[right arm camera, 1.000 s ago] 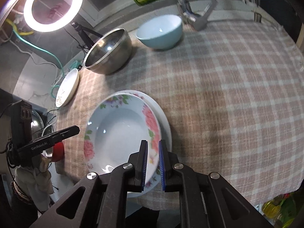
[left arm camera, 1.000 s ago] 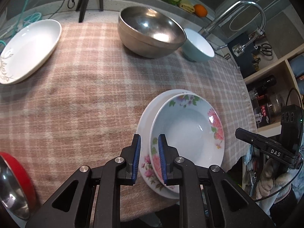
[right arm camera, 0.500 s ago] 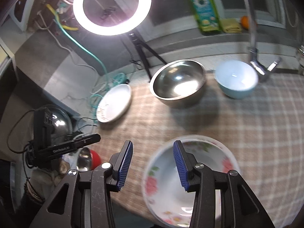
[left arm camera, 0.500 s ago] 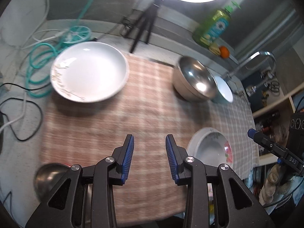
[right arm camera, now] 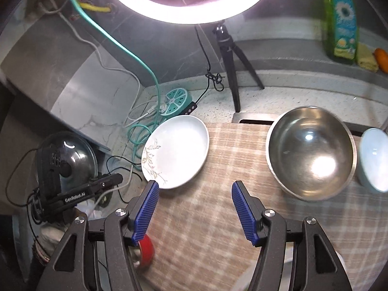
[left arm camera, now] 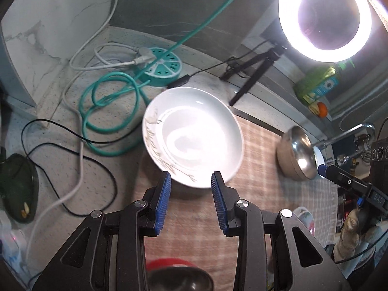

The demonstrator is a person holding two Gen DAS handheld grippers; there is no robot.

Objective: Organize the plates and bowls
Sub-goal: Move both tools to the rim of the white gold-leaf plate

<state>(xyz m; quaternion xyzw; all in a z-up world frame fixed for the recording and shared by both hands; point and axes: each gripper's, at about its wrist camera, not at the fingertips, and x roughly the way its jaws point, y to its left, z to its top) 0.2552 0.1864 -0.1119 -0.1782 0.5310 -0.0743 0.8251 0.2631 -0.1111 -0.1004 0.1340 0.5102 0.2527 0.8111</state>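
From the left wrist view, the left claw [left arm camera: 191,202] points down at the white plate [left arm camera: 192,137]. The plate sits right in front of the claw tips, half on the checked cloth [left arm camera: 257,169] and half on the counter. It looks like the next dish to pick up, because the claw is lined up with its near rim. The blue fingers [left arm camera: 163,201] are a little way apart. Nothing is between them and they touch nothing. They have just been opening. Off to the right of the claw sits the steel bowl [left arm camera: 297,156]. Low on the right, a bit of the flowered dish [left arm camera: 306,220] peeks out. A red bowl [left arm camera: 179,277] sits just under the claw, blurry.

From the right wrist view, the right claw [right arm camera: 195,212] hangs over bare cloth [right arm camera: 218,218]. Its fingers [right arm camera: 243,213] are wide apart and hold nothing. They have just been opening too. The white plate [right arm camera: 175,151] lies ahead and to the left, close to the left finger tip but not touching it. The steel bowl [right arm camera: 310,152] is ahead and to the right, with the pale blue bowl [right arm camera: 374,160] just beside it. The bowls sit close together there, maybe so they can be stacked. The left claw [right arm camera: 97,185] shows far to the left.
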